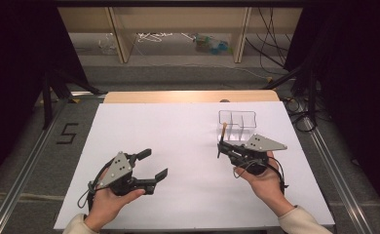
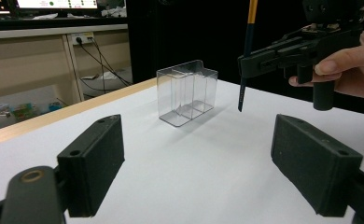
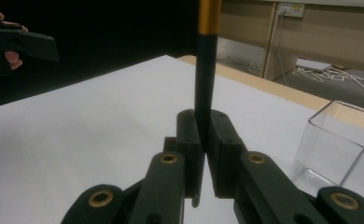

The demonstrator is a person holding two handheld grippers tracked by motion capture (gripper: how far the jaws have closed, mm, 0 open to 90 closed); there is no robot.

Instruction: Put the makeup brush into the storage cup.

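Right gripper (image 1: 220, 146) clamps an upright pen (image 2: 246, 51) beside the clear box (image 1: 237, 125), not yet dropped in; left gripper (image 1: 155, 165) open, empty

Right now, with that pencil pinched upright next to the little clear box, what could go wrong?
1. The right gripper pinches the pencil low on its shaft, so the long upper part could tilt or slip as it moves.
2. The clear box looks light and has narrow compartments; a slightly off-line tip might catch a wall and push or tip the box.
3. The left gripper is open and far from the box, so nothing steadies it.
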